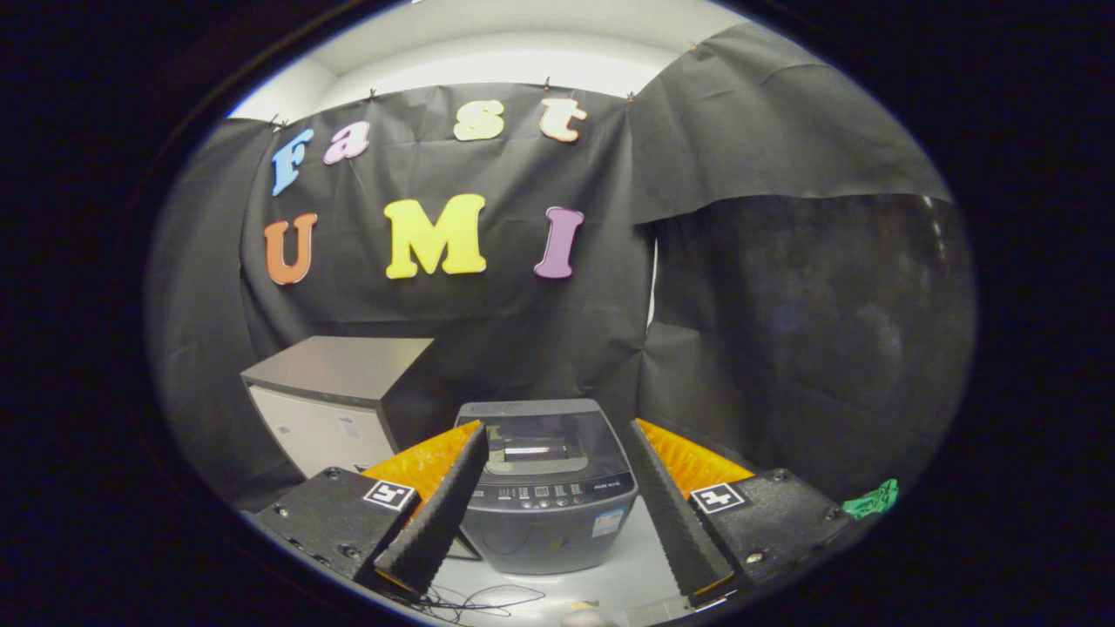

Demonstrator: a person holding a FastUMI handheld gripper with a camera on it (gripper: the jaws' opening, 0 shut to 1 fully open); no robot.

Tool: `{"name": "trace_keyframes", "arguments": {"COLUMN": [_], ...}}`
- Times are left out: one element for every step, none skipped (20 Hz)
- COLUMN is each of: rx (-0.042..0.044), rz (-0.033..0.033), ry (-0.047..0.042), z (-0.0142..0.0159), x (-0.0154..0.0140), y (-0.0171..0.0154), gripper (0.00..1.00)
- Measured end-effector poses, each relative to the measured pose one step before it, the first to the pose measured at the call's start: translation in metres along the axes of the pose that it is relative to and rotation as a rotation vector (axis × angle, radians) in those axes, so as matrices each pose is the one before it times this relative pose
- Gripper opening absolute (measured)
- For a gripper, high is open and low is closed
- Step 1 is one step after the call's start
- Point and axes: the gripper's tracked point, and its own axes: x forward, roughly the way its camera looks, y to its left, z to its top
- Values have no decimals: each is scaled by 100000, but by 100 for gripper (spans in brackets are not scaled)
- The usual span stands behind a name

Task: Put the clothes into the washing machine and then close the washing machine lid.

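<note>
Clothes for this task seemed to be the small bunched green cloth (871,499) at the lower right of the frame, lying well to the right of the right finger and only partly in sight. It looked soft and light, likely to sag and trail once lifted, so a pinch on a thick fold near its middle would probably have served better than a loose edge.

Nearest the lens, the gripper (554,501) was held level and pointed forward, its jaws standing wide apart and holding nothing; the black ribbed fingers (435,514) with orange backs framed the view at the bottom centre. Thin dark cables (475,601) lay on the white counter (640,557) below them.

Just ahead, between the fingers, stood the grey top-loading washing machine (549,509), its tinted lid (544,444) apparently lying down over the tub, though this was hard to judge. Being hinged and rigid, the lid would have needed lifting by its front edge. Farther off, at centre left, sat a grey-topped white cabinet (335,401) against the booth's black cloth wall (784,305).
</note>
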Motion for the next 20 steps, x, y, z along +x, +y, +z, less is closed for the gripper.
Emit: {"name": "trace_keyframes", "arguments": {"rx": [-922, -967, -173, 574, 659, -117, -991, -563, -1286, -587, -233, 2, 332, 473, 871, 897, 189, -322, -894, -1165], "rz": [735, 458, 979, 258, 1344, 900, 129, 55, -511, 295, 503, 1047, 416, 260, 8, 529, 176, 349, 606, 124], "ry": [-571, -330, -1059, 25, -27, 642, 521, -759, 382, -219, -369, 327, 747, 339, 612, 212, -145, 15, -372, -191], "z": [-257, -485, -331, -563, -612, -692, -737, -307, -612, -522, -274, -956, -677, -562, -354, -345, 25, -179, 24, -60], "x": [-1166, -1108, -986, -1399, -1144, -952, -987, -938, -750, -844, -707, -925, -621, -602, -431, -510, -147, -228, -245, -165], "y": [-151, -75, -9, -181, -28, 153, -183, -112, -210, 16, 200, -196, -262, -316, -102, 201, 111, 77, 179, 170], "gripper": [100, 100, 100, 100, 100, 100, 100, 100, 100, 100, 100, 100, 100, 100, 100, 100, 100, 100, 100, 100]}}
